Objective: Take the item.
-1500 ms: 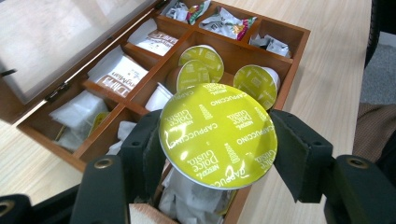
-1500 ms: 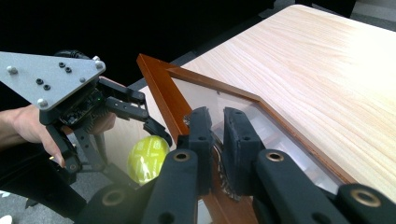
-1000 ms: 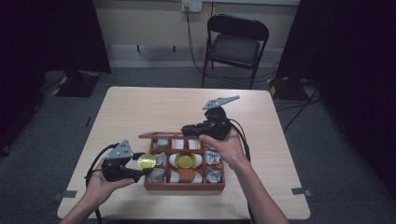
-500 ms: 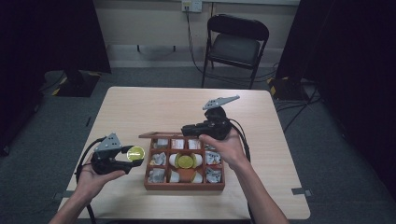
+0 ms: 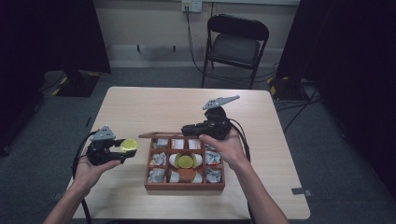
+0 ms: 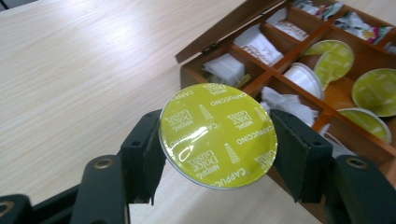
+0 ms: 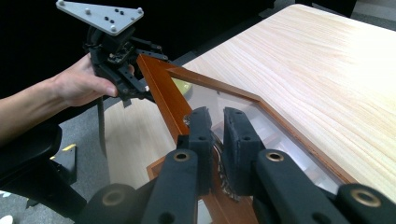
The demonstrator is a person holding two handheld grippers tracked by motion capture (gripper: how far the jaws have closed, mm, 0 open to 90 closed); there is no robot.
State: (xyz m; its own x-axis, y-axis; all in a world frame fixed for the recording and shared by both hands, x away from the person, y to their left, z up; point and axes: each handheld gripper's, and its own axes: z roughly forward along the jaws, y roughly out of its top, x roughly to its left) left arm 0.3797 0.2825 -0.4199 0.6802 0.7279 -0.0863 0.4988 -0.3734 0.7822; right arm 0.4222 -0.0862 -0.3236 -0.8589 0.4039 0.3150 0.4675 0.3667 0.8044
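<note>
A wooden compartment box sits mid-table, holding sachets and lime-topped capsules. Its glass-paned lid stands raised, and my right gripper is shut on the lid's front frame. From above, that right gripper sits over the box's back edge. My left gripper hovers left of the box, shut on a lime-green Dolce Gusto cappuccino capsule. In the left gripper view the capsule sits foil side up between both jaws of the left gripper, above the bare table beside the box.
The light wood table has bare surface behind and to the left of the box. A black folding chair stands beyond the far edge. Cables trail from both grippers toward the near edge. The box's white sachets lie near the capsule.
My left gripper has carried the capsule leftward, away from the box's left side. The right gripper and the raised lid have stayed still.
</note>
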